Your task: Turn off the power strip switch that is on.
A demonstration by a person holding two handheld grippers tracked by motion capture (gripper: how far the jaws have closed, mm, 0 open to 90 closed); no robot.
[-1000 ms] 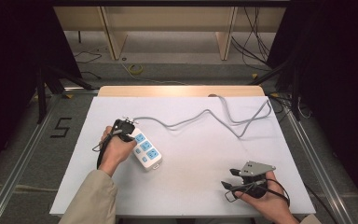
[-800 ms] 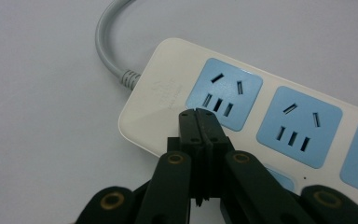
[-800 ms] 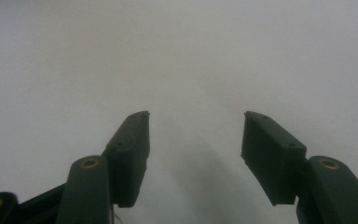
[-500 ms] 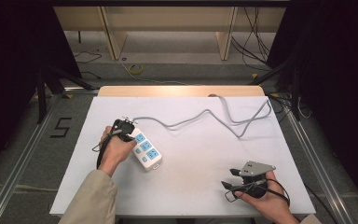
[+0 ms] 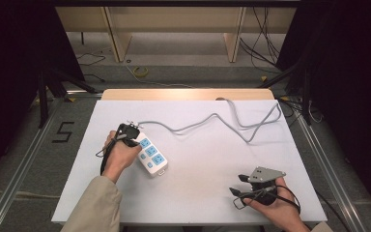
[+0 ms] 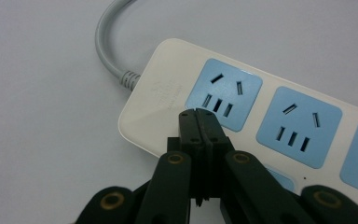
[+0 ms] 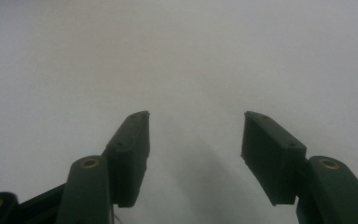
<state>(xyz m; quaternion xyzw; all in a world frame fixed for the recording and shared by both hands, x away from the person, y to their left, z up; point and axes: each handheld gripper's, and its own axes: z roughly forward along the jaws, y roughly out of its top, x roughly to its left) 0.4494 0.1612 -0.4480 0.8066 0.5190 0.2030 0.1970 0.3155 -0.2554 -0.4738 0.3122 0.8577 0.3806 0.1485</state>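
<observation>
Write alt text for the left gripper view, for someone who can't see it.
The left gripper, its two black jaws pressed shut, rests its tips on a white power strip beside the first of its blue sockets. The strip lies on a white table, its grey cable curving away at the top.

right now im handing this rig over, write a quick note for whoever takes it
Left hand-held gripper: jaws shut with nothing between them, tips over the cord end of the white power strip, just beside its first blue socket; contact cannot be told.
Right hand-held gripper: jaws open, empty, over bare white table near the front right.
Power strip lies at the left of the table, its grey cord trailing to the far right edge.
Done: left gripper is positioned at the strip.
Left: nothing is plugged in or gripped; the strip's small switch beside the sockets looks like the probable target.
</observation>
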